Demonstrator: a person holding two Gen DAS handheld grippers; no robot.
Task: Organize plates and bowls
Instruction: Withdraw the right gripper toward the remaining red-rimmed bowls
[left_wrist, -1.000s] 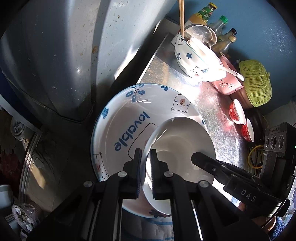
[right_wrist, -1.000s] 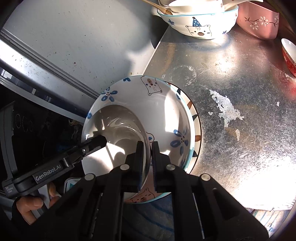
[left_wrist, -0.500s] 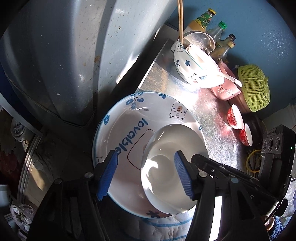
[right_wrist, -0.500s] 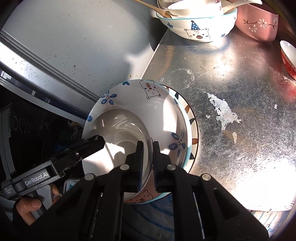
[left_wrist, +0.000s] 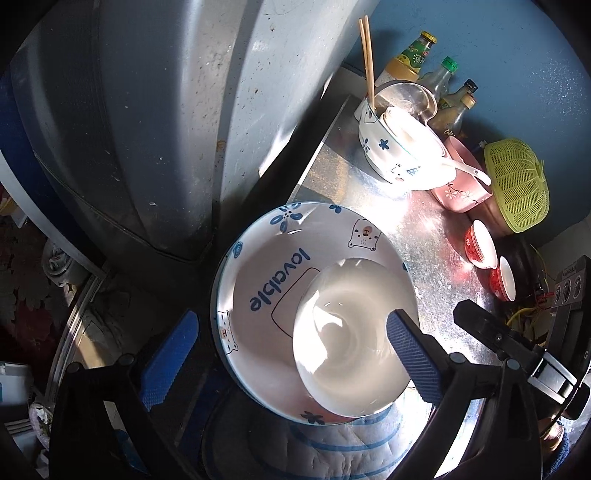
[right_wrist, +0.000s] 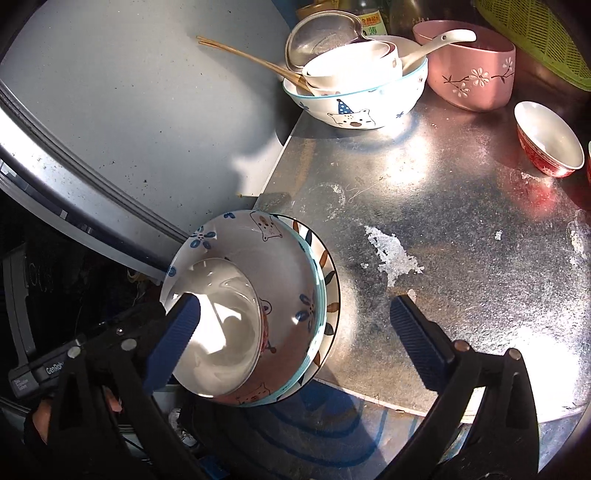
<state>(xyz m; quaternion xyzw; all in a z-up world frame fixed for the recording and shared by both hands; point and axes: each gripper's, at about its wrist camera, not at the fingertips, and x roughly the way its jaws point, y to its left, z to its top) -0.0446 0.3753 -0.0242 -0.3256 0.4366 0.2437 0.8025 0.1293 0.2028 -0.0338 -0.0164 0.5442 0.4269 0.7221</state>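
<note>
While both grippers are hanging above the near left corner of the counter (right_wrist: 443, 206), the white bowl (left_wrist: 354, 339) is sitting inside the larger printed bowl (left_wrist: 266, 280), off-centre toward its near right wall. The printed bowl, marked with blue flowers, bear faces and the word "lovable", is resting on a patterned plate (right_wrist: 330, 291) whose rim is showing only along the right side in the right wrist view. This stack is overhanging the near edge of the counter slightly, though the fisheye distortion is making the amount hard to judge.

The left gripper (left_wrist: 291, 354) has just been opening its fingers, and they are now standing spread wide. The white bowl is lying in the gap between the blue pads, and neither pad is pressing on it. The right gripper (right_wrist: 295, 339) has likewise just been opening. Its fingers are now standing fully apart, with the left pad overlapping the white bowl in the picture and the right pad hanging over bare metal; nothing is being gripped.

At the far end of the counter, a second printed bowl (right_wrist: 354, 99) is holding smaller white dishes, a spoon and chopsticks (left_wrist: 367, 62). A pink bowl (right_wrist: 469, 66) is standing just beside it, with two red bowls (left_wrist: 480, 243) further right and a green basket (left_wrist: 517, 184) behind them.
</note>
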